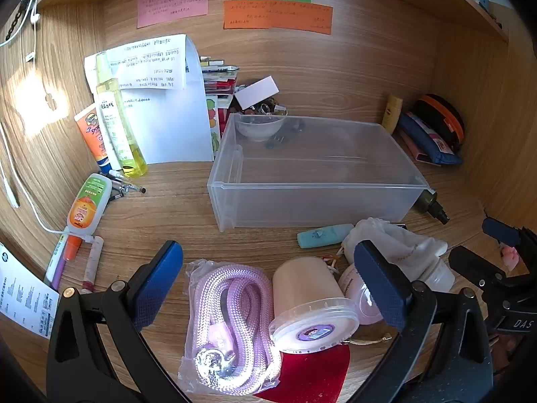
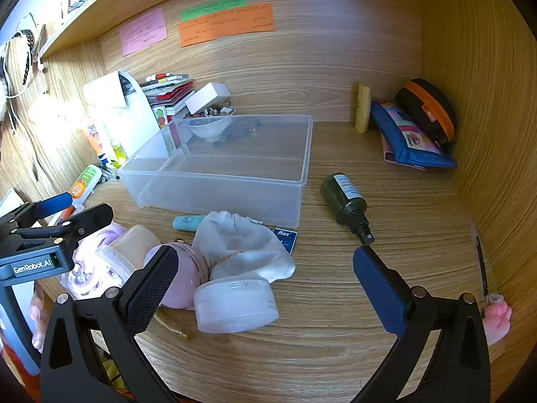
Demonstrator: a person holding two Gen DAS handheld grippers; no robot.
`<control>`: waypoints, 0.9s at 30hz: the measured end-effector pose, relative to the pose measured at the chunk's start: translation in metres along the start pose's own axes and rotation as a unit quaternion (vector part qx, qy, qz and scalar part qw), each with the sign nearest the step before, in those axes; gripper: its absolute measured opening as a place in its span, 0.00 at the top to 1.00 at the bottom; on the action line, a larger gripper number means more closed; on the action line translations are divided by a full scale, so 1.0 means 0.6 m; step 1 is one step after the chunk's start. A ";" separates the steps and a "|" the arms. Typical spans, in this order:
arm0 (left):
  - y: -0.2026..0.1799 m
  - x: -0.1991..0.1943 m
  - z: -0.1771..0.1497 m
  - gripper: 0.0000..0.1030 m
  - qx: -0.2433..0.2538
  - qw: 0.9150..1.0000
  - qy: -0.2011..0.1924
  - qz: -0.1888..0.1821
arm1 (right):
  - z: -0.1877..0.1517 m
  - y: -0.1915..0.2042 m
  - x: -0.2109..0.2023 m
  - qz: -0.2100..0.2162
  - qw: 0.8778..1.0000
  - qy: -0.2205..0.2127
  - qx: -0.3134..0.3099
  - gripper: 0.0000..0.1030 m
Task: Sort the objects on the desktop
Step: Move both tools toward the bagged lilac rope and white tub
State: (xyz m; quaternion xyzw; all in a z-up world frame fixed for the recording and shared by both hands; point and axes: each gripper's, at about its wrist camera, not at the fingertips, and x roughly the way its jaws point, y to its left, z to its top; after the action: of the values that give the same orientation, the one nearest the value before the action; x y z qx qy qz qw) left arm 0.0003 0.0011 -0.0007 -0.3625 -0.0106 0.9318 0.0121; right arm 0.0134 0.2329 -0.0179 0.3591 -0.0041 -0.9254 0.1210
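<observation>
Between the spread fingers of the left gripper (image 1: 268,277) lie a bagged lilac rope (image 1: 228,319) and a tipped tub (image 1: 310,305), crowding that gap. Ahead of the right gripper (image 2: 265,277), bare desk (image 2: 419,228) runs past a dark spray bottle (image 2: 345,201). A clear plastic bin (image 2: 218,174) stands beyond, open-topped.

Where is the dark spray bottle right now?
In the right wrist view, the dark spray bottle lies on its side on the desk, just right of the clear bin, nozzle pointing toward the open right gripper.
</observation>
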 end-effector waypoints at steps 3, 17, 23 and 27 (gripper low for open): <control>-0.001 0.001 -0.001 0.00 0.000 1.000 0.001 0.000 | 0.000 0.001 0.001 0.000 1.000 0.001 0.000 0.00; -0.006 0.007 0.000 0.00 0.002 1.000 0.006 -0.001 | -0.001 0.003 0.010 0.002 1.000 0.012 -0.005 0.00; -0.006 0.007 -0.001 0.00 0.003 1.000 0.008 0.001 | -0.002 0.004 0.013 0.003 1.000 0.015 -0.008 0.00; -0.002 0.005 -0.002 0.00 -0.001 1.000 0.007 0.003 | -0.003 0.004 0.015 0.005 1.000 0.019 -0.008 0.00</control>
State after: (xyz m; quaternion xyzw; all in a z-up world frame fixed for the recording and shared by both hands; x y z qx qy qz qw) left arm -0.0011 0.0023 -0.0034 -0.3692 -0.0100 0.9292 0.0090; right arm 0.0088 0.2289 -0.0251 0.3756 0.0036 -0.9178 0.1288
